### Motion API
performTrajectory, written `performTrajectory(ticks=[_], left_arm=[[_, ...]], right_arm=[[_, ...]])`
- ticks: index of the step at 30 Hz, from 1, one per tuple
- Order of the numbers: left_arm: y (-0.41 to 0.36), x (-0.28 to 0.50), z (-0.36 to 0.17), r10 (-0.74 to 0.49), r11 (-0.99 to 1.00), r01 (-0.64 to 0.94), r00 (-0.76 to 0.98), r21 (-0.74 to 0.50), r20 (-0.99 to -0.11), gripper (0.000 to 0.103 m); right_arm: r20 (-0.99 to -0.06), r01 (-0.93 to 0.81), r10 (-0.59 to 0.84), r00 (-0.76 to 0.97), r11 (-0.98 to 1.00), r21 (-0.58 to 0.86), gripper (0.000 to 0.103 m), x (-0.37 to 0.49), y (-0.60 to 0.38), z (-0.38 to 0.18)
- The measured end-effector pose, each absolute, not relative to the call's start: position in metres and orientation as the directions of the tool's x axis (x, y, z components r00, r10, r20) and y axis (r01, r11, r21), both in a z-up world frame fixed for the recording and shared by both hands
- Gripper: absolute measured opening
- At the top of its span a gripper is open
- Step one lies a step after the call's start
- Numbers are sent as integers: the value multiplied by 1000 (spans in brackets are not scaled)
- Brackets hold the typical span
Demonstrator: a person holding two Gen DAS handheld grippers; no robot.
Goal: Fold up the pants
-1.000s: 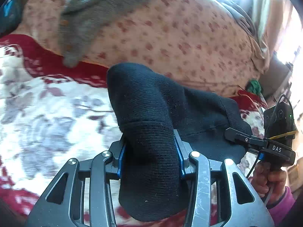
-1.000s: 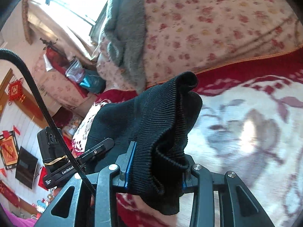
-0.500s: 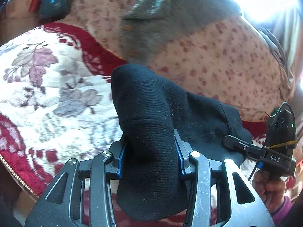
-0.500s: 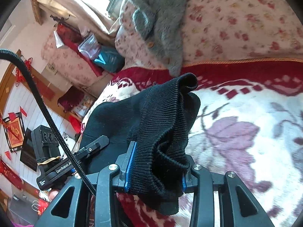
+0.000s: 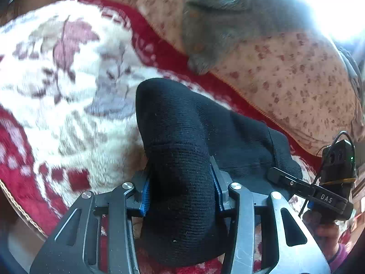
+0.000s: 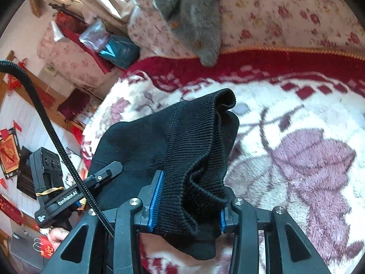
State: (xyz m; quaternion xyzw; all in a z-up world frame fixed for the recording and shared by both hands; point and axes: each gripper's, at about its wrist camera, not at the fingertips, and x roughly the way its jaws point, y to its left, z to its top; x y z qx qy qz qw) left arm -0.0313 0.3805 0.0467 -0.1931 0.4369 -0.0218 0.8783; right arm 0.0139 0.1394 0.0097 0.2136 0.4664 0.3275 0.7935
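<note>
Pants (image 5: 182, 137): one black knit pair, carried above a floral red-and-white blanket (image 5: 68, 91), slung between two grippers so that the cloth hung in a span instead of dragging; judged to be on the way to being laid flat for a fold.

Left gripper (image 5: 180, 182): at six o'clock in the left wrist view, a thick bunched roll of the knit between its blue pads (image 5: 145, 194). Its jaws had just been opening a little, yet stood about half apart with the cloth filling the gap and pressed on both sides.

Right gripper (image 6: 187, 203): at six o'clock in its own view, clamped on the ribbed band, also about half apart and just eased wider, fabric packed between the pads. It showed at four o'clock in the left view.

Grey garment (image 5: 228, 22): at twelve o'clock, draped over a flowered quilt (image 5: 296, 80), well apart from the pants.
</note>
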Motion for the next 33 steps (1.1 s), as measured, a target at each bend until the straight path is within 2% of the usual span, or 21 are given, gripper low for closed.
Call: performTrajectory(ticks=[2,3,5,6,9,15,20,33], left_arm=[[383,-31,39,-208,917,-151,610,-370,-764,55],[385,-31,37,-207,914,-161,608,-373,-767,58],[388,-32,35,-210,905,-176,607,-388,-766,68],[389,-32,34,-210,902,-183,604,-391,-768,69],[388,-35,39,-201,903,-195,596,-384,-777,69],[374,-50,64,-41,938,-244,624,-245,-780,68],[365,-63,82,6,945,-251,658,-211,-753,68],[330,-88,104,129,957,-273,705,-99,-697,68]], right_arm=[[-603,-307,717,349,695,650,45,15,137,3],[-601,-303,719,350,694,654,50,16,136,1],[-605,-291,715,350,697,655,51,17,133,-1],[-608,-291,713,349,699,653,51,16,132,1],[-622,-311,685,378,727,612,51,9,128,14],[-628,-364,636,449,772,521,51,-13,122,45],[-642,-381,597,480,802,460,51,-25,124,60],[-635,-387,577,513,816,428,52,-49,129,75]])
